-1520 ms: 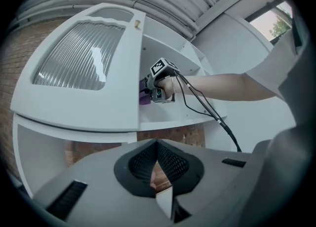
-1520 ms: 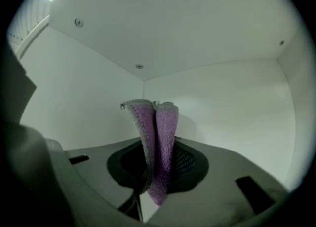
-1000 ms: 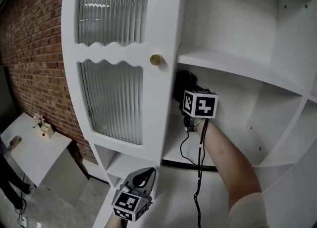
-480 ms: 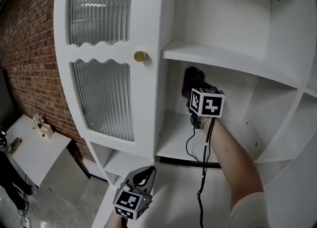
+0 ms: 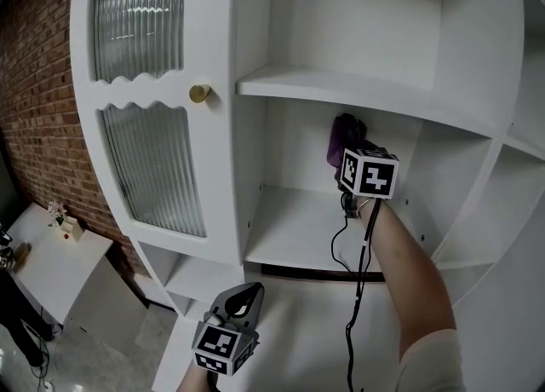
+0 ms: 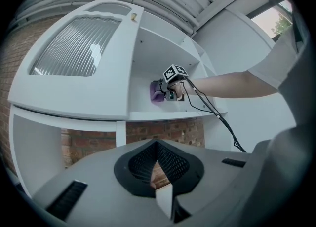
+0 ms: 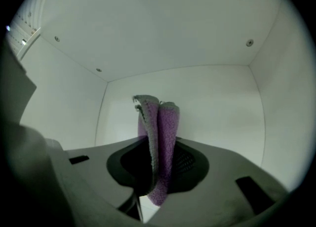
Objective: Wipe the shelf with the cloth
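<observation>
The right gripper [image 7: 158,174] has its fingers [image 7: 190,164] closed on a purple cloth [image 7: 165,122], which stands folded upright in the narrow gap between them. Most of the cloth sticks out past the fingertips toward the back wall [image 7: 207,102] of the compartment, and a short end hangs just below the fingers. In the head view this gripper is reached deep into the open middle compartment of a white cabinet [image 5: 255,169]. The cloth bunches just ahead of the fingers, close against the back wall; whether it touches the wall cannot be told. The shelf [image 5: 294,228] lies below the fingers, clearly apart from the cloth, and another shelf board [image 5: 358,92] runs above them. A black cable [image 5: 356,288] trails from the gripper down along the person's forearm [image 5: 400,271]. The left gripper [image 5: 243,301] hangs low in front of the cabinet, well below and to the left of the cloth. Its fingers [image 6: 173,164] are brought together with nothing held; only a thin slit shows between them, with brick visible through it. Left of the right gripper's fingers is the cabinet door [image 5: 157,169] with ribbed glass panes and a round brass knob [image 5: 200,93]. Beyond it a brick wall [image 5: 34,83] runs alongside.
</observation>
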Tool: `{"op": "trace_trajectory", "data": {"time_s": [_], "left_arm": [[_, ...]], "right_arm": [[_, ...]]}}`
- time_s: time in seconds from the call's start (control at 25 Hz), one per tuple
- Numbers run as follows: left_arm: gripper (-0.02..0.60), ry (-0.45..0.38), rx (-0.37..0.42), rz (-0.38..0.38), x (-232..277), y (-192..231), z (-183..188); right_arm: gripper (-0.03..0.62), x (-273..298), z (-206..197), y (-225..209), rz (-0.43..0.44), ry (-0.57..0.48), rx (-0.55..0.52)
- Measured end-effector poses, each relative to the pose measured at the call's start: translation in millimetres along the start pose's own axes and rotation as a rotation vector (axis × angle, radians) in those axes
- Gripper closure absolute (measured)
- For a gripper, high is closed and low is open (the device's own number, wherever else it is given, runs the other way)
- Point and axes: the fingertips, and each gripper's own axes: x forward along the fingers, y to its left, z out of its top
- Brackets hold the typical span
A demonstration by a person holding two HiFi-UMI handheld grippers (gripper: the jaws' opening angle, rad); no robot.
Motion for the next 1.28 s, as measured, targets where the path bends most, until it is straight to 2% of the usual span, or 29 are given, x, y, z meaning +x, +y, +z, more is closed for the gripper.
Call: {"op": "trace_trajectory", "data": {"time_s": [0.32,0.52,0.64,0.84,1.08,1.28], "left_arm": [[0.577,0.005,-0.014,-0.019,14,-21,-2],[0.577,0.009,-0.016,-0.042,23,-36,-5],[0.577,0.016,-0.013,-0.059,25,-45,-7],[0.577,0.028,-0.005,-0.076,24,-54,-9],[0.577,0.023,-0.016,-0.059,18,-44,-8],[0.577,0.013,-0.02,-0.048,8,-35,-6]], "right_arm": [[0.503,-23,-4,-68,-0.102,0.002,-0.022],[0.503,-37,-7,-110,-0.209,0.018,-0.013],[0.503,-44,-8,-126,-0.292,0.015,-0.02],[0.51,-53,-11,-137,-0.367,0.014,0.041],[0.508,-59,-7,-130,-0.346,0.0,0.074],[0.507,-56,-16,-95,-0.281,0.008,0.015]]}}
